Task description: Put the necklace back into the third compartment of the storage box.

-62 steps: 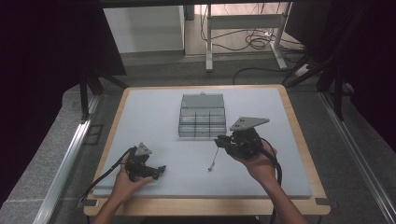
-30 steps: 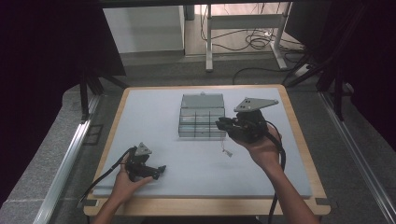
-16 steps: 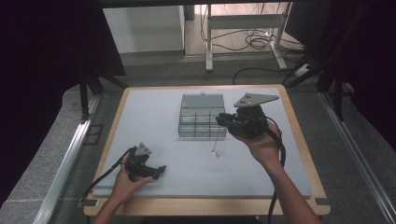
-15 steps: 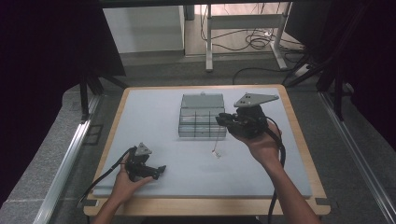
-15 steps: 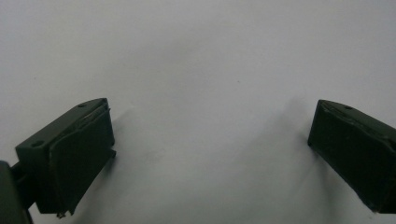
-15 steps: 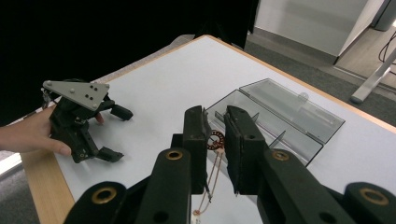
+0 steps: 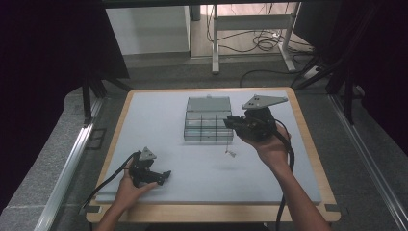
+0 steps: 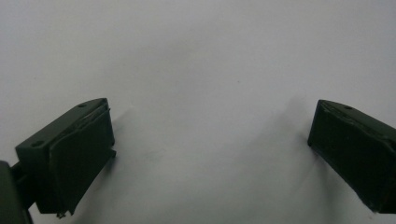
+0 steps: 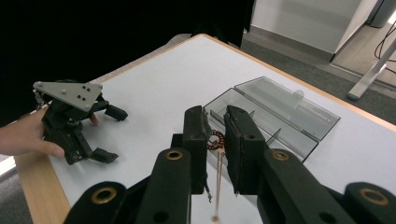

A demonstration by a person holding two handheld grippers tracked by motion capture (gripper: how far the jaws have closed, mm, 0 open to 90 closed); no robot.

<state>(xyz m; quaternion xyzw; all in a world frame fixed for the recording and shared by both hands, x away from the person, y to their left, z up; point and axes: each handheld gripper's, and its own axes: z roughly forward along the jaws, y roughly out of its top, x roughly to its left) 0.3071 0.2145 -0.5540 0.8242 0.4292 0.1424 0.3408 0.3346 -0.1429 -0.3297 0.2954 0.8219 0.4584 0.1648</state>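
Simply a reddish ring (thin threads dangling)

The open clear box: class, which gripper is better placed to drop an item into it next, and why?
Right. The right gripper hangs at the clear box, pinching a small ring with a dangling cord. The left gripper rests open near the table's front edge.

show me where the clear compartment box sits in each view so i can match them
High view: the clear compartment box sits centre of the table, lid open.
Right gripper view: right of centre, just past the right gripper.
Left gripper view: bare white table between open jaws.
Shared landmark: the left gripper.
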